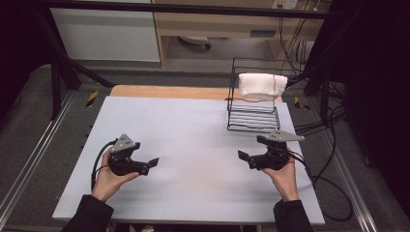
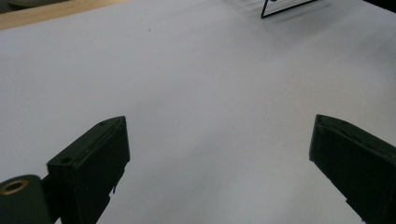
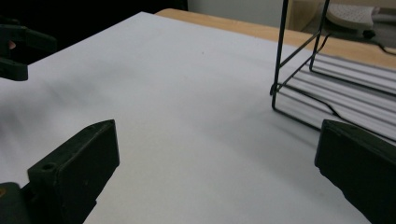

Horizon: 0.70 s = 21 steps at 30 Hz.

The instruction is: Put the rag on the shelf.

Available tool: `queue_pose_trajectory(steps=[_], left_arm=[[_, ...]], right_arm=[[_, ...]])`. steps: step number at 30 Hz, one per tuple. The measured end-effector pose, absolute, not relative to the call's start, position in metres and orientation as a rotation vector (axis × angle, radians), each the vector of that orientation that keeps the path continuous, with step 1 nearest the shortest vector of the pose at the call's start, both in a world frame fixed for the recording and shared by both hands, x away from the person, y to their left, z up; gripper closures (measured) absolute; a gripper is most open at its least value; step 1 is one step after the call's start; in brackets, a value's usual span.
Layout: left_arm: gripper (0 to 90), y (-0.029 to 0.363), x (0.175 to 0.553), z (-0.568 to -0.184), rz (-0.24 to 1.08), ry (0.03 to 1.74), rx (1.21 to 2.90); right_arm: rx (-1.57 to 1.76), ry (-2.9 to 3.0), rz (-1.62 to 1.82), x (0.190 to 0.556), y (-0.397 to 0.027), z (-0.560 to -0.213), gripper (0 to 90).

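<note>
Nearest the viewer, a person's two hands rest low over a pale grey table (image 1: 193,140), each holding a black claw, and the two tips point toward each other across a bare stretch of the surface; the left claw (image 1: 153,162) stands wide with nothing between its jaws, and the right claw (image 1: 242,155) is likewise spread wide and holds nothing. Farther back, beyond the right claw at the table's far right corner, stands a black wire rack (image 1: 254,116); a folded white towel (image 1: 261,86) is draped over its top rail, well apart from both claws.
</note>
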<state>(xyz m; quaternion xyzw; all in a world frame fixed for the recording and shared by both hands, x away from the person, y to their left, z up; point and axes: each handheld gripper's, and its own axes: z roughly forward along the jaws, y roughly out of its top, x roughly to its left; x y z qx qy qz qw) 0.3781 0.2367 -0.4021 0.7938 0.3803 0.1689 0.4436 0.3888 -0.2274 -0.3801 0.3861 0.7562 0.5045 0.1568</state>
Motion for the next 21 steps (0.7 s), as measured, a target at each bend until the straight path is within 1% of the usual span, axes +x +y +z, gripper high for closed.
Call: queue_pose_trajectory(steps=[13,21], left_arm=[[5.2,0.266,0.360,-0.430,0.400,0.977,1.973],[5.2,0.274,0.355,-0.435,0.399,0.976,1.965]], right_arm=[[1.152,2.239,1.403,0.368,-0.244,-0.420,0.5],[1.170,2.268,1.377,0.362,-0.253,-0.439,0.5]])
